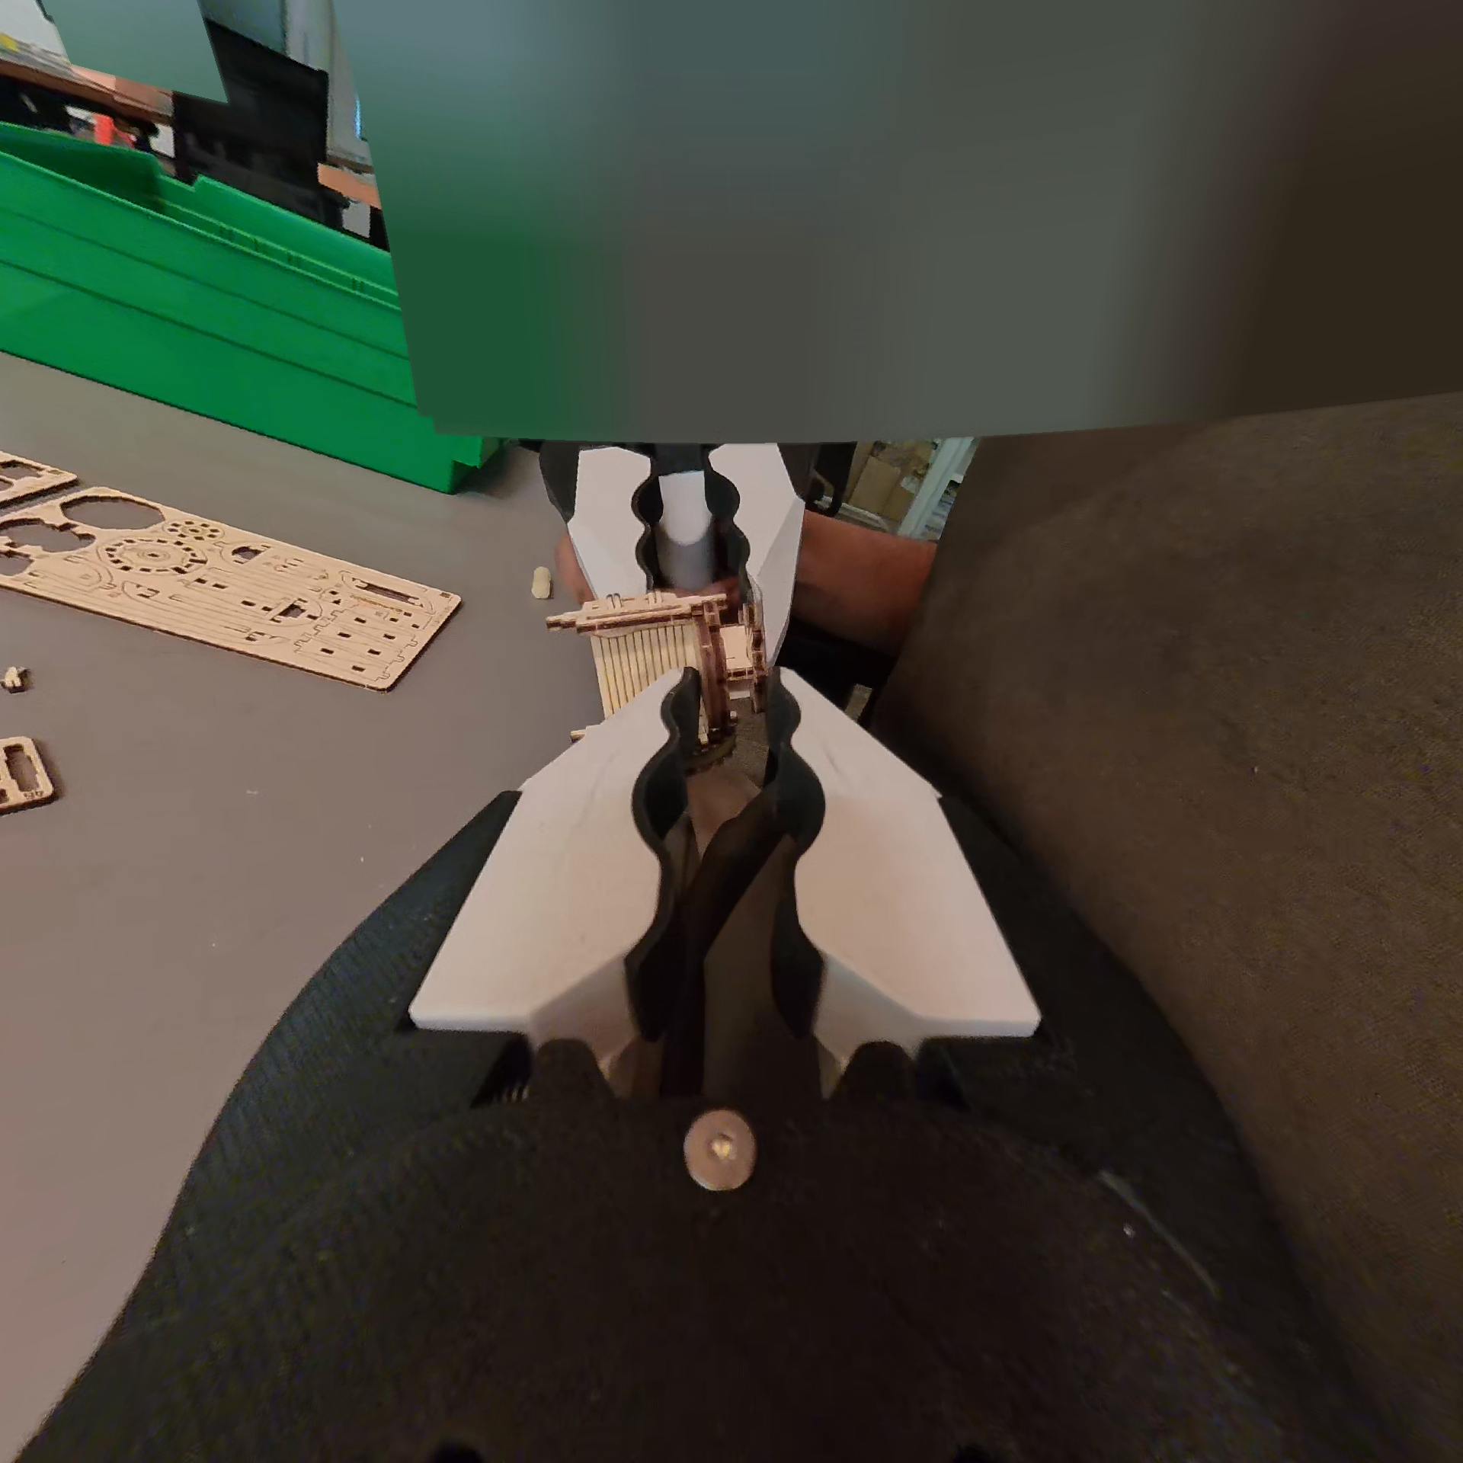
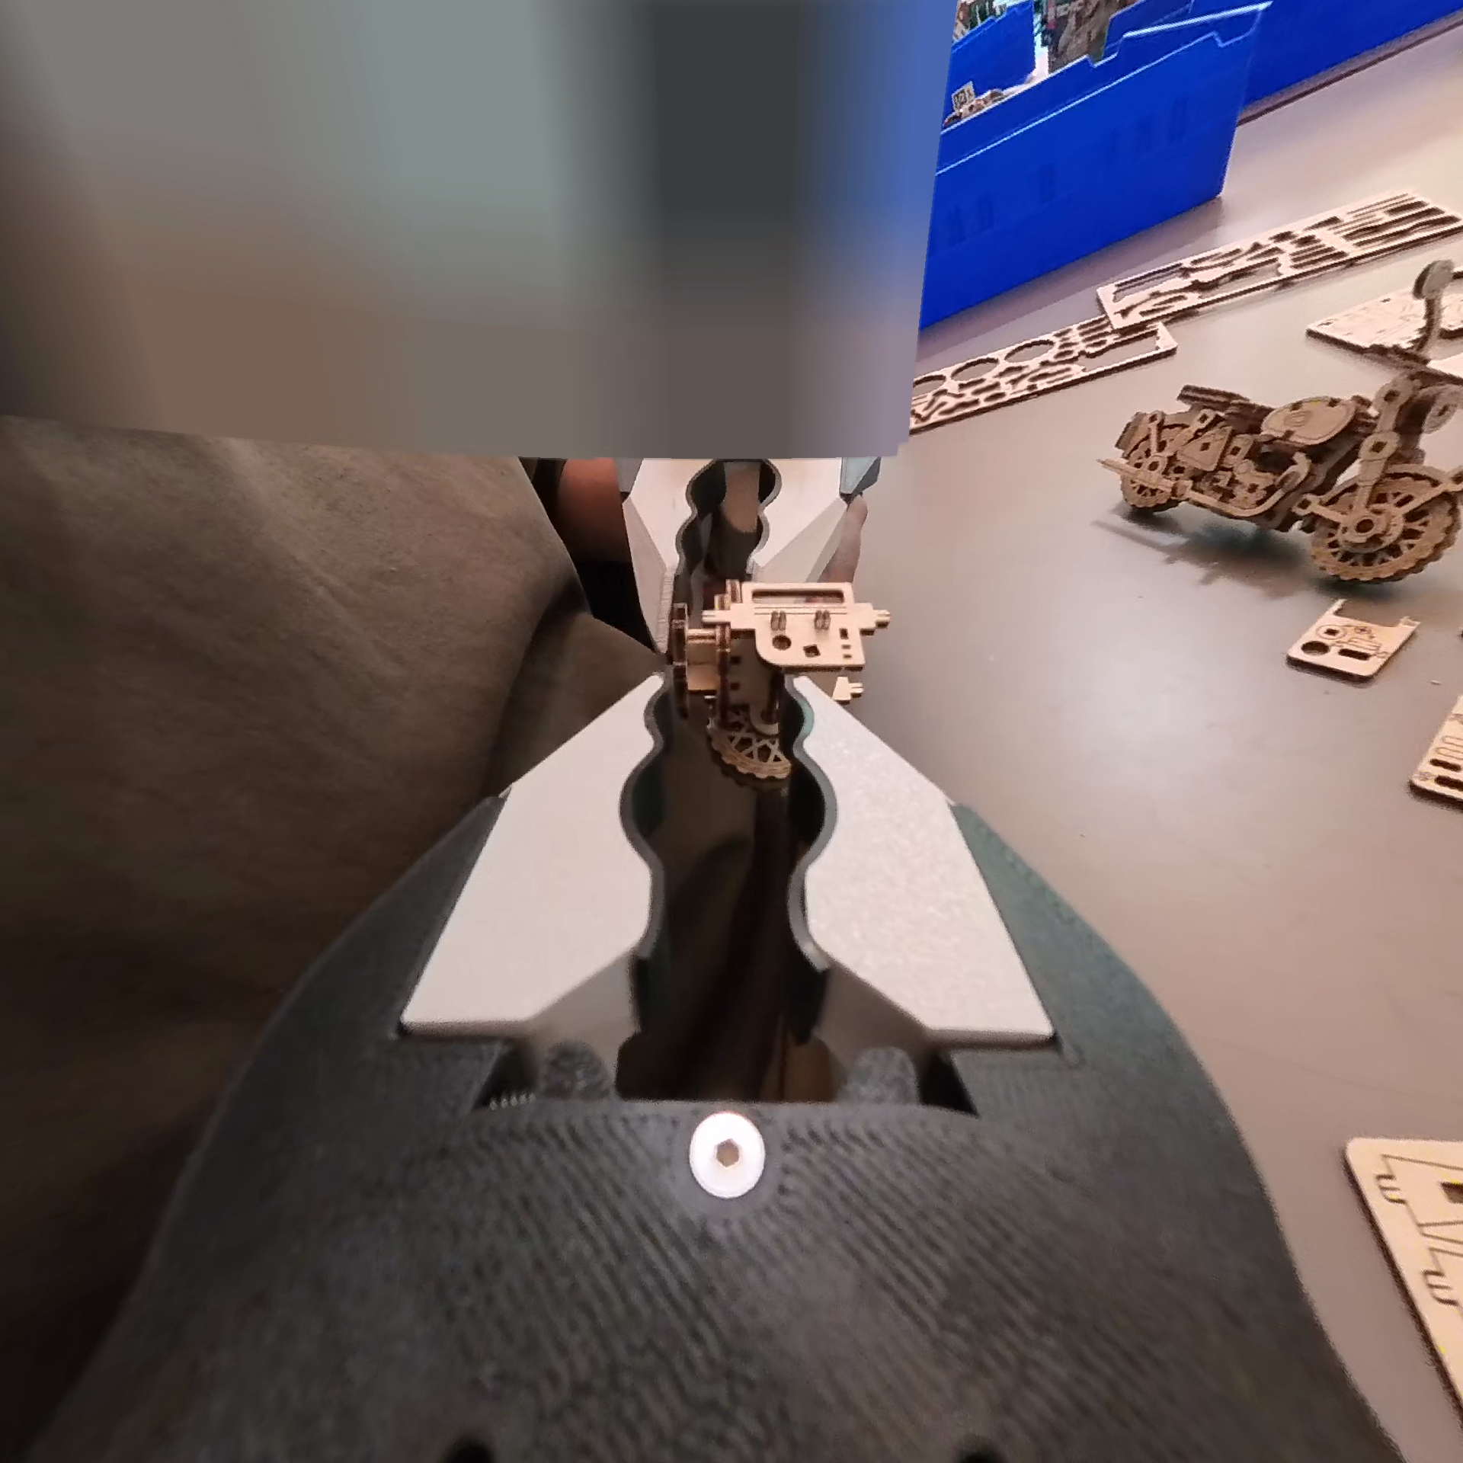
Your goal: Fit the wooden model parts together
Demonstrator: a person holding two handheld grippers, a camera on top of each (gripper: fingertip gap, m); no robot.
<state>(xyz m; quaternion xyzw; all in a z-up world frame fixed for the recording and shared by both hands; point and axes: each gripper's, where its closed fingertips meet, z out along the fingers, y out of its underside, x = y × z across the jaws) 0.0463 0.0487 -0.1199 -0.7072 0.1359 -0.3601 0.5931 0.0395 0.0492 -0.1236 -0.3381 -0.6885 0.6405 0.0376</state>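
A small wooden sub-assembly (image 1: pixel 673 643) of laser-cut parts, with a slatted panel and a flat plate with pegs, hangs above the grey table (image 1: pixel 198 831) between my two grippers, which face each other. My left gripper (image 1: pixel 732 697) is shut on its near end. My right gripper (image 1: pixel 690 546) shows opposite, closed on the far end. In the right wrist view the same assembly (image 2: pixel 796 633) has a small toothed gear (image 2: pixel 748 746) lying between the fingers of my right gripper (image 2: pixel 728 685), which is shut on it. The left gripper (image 2: pixel 727 514) shows behind it.
A green crate (image 1: pixel 198 317), a punched wooden parts sheet (image 1: pixel 237 590) and small loose pieces (image 1: pixel 24 772) lie at left. At right stand a blue crate (image 2: pixel 1108 182), a finished wooden motorcycle (image 2: pixel 1298 467), more sheets (image 2: pixel 1045 372) and small panels (image 2: pixel 1354 641). A person's grey garment (image 2: pixel 237 633) is close behind. My two grippers' fingertips are within a few centimetres of each other.
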